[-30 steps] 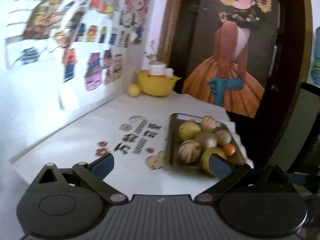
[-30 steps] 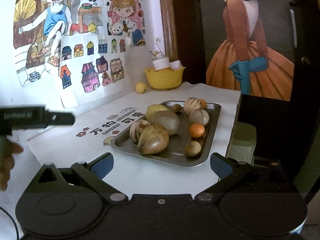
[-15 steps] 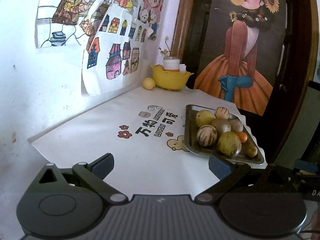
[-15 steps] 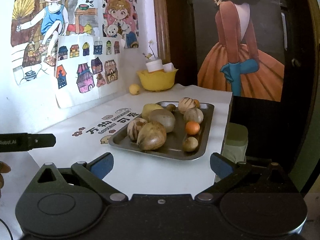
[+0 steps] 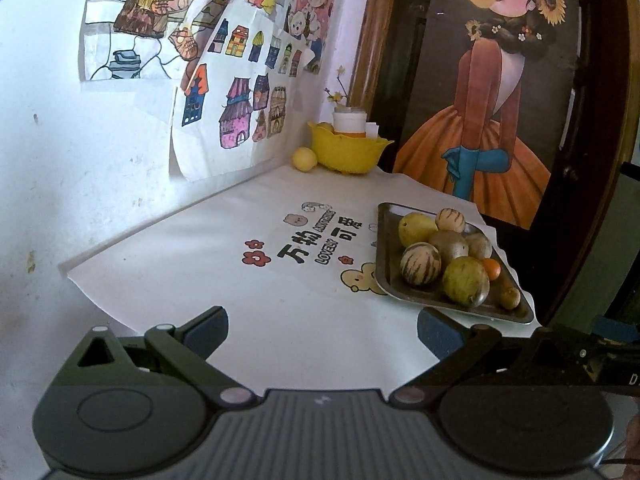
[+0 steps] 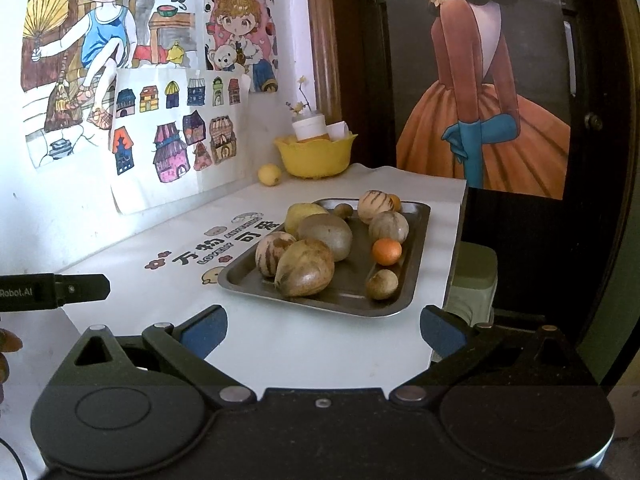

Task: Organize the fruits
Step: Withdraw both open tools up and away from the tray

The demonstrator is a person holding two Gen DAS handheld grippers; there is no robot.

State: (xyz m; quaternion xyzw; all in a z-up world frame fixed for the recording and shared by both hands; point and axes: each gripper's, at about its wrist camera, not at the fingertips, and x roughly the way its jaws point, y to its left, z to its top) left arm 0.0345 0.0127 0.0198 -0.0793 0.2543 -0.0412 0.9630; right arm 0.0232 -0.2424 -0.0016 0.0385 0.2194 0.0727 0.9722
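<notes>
Both the left gripper (image 5: 322, 332) and right gripper (image 6: 323, 330) hover with jaws wide and empty. The fruits sit piled on the metal tray (image 6: 416, 220) on the bench (image 5: 224, 264). The orange (image 6: 386, 251) stands apart, so it likely suits a first grasp, approached from above.

So there's a dark rectangular metal tray (image 6: 416, 216) near the table's right edge, piled with roundish fruits: striped brown-cream melons (image 6: 273, 253), a yellow pear-like one (image 6: 303, 214), one small orange (image 6: 386, 251), plus a loose yellow lemon (image 6: 269, 174) beside the yellow plastic bowl (image 6: 316, 156).
</notes>
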